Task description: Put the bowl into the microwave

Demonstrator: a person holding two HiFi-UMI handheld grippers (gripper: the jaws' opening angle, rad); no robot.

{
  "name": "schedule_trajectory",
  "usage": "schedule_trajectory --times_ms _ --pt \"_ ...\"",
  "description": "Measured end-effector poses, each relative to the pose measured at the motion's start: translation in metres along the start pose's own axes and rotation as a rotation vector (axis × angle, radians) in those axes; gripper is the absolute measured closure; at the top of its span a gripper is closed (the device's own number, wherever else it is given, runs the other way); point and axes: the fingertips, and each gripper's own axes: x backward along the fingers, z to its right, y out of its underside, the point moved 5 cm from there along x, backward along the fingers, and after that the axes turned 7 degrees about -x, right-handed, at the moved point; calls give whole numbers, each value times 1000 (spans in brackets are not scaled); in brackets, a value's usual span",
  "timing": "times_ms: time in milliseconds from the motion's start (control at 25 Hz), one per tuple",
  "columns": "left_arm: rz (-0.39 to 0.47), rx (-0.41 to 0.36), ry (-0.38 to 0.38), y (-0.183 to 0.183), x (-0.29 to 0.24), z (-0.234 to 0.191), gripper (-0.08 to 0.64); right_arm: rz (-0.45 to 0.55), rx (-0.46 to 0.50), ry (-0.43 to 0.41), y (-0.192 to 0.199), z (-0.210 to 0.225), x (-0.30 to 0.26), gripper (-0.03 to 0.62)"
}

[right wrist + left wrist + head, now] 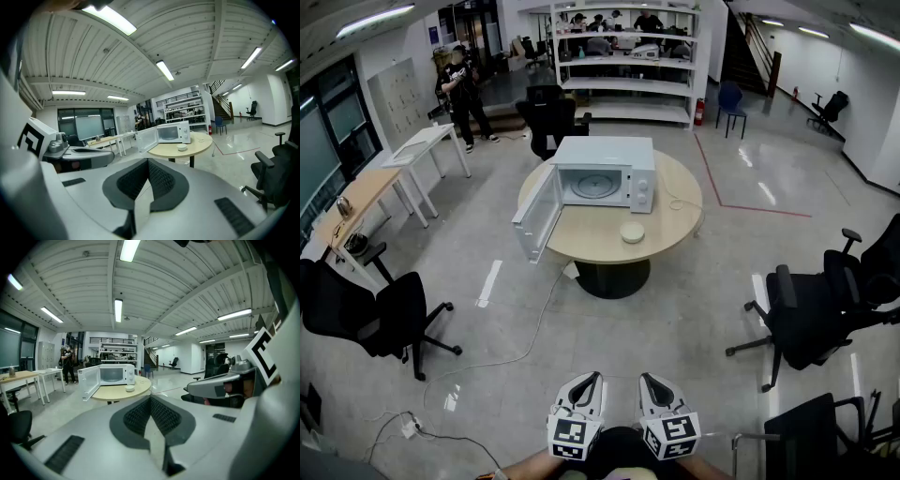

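Bowl (633,232): small, white and round, it sits on the round wooden table (675,236), just in front of the microwave (605,173), at about 5 o'clock from the oven's open mouth in the head view. It is apart from the oven and well short of the table's near edge. The microwave's door (534,214) hangs wide open toward 8 o'clock, and the cavity shows its turntable.

Both grippers are held low and close to the person, well apart from the table, which lies at 12 o'clock from them across open floor. The left gripper (592,380) has its jaws pressed together with nothing between them, its tip aimed toward the table. The right gripper (649,378), just beside it at 3 o'clock, is likewise pressed together and empty.

Black office chairs (806,319) stand at 3 o'clock and 9 o'clock of the table, and a person (459,94) stands far off at 11 o'clock.
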Motion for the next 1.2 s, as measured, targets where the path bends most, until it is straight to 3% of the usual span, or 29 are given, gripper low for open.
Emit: schedule_trajectory --times_ms 760,1200 --pt "-42 -40 -28 -15 -49 75 514 20 -40 -48 -5 91 27 577" --pt "-64 -74 14 -20 -71 101 514 22 -69 -25 -6 120 38 577"
